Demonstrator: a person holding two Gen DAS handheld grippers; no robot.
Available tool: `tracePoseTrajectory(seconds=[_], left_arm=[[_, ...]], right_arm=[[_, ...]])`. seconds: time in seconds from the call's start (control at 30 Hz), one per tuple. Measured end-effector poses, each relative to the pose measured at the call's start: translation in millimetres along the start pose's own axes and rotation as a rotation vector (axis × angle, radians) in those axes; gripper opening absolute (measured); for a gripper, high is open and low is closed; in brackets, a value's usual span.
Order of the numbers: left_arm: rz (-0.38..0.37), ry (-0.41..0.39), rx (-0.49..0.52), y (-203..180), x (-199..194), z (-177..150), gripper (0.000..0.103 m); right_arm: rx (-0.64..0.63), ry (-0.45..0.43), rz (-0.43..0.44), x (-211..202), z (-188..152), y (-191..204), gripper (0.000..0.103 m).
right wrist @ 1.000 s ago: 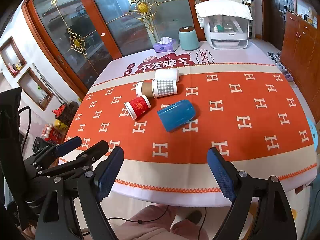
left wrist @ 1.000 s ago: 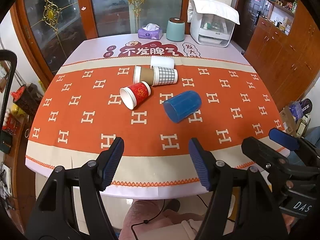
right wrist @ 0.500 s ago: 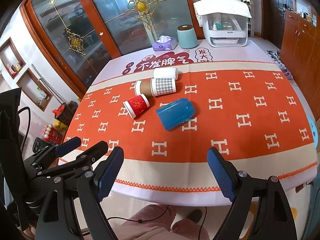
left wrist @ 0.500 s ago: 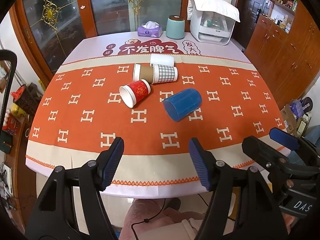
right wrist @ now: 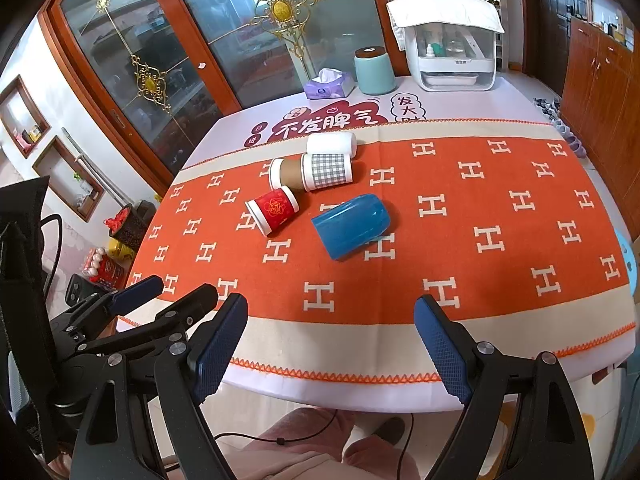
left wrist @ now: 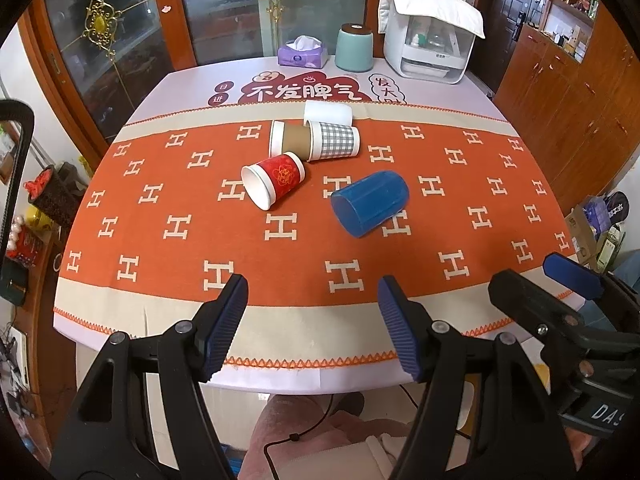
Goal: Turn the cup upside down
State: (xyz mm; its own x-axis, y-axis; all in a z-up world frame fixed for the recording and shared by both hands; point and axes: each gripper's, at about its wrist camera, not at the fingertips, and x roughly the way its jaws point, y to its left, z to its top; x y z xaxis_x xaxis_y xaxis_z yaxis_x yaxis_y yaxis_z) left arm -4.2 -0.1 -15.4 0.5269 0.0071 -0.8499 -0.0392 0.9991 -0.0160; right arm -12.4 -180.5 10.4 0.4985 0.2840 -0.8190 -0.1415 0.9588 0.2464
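Clearly nothing is gripped yet: the left gripper (left wrist: 312, 320) and right gripper (right wrist: 330, 344) both hang released, jaws wide, off the table's (left wrist: 280, 372) near edge. Five cups lie on their sides mid-cloth; the blue cup (left wrist: 370, 203) is nearest, mouth toward 7 o'clock, with the red cup (left wrist: 274, 185) at its 9 o'clock and the check cup (left wrist: 334, 141) touching a brown cup (left wrist: 290, 139) at 11. A sideways pinch may roll the blue cup away, or nudge its neighbours.
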Motion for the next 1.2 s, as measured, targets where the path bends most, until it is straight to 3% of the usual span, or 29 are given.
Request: tracePoseTrajectory(seconds=[0.7,1.2], left_arm=[[0.013,0.004,0.027,-1,5,0,0.065],[0.022,0.033,0.148,-27,25,43,0.065]], right_arm=[[0.020,-0.008,-0.002,8,-1,0,0.087],[0.147,-0.002,-0.007,19,26,-32,0.087]])
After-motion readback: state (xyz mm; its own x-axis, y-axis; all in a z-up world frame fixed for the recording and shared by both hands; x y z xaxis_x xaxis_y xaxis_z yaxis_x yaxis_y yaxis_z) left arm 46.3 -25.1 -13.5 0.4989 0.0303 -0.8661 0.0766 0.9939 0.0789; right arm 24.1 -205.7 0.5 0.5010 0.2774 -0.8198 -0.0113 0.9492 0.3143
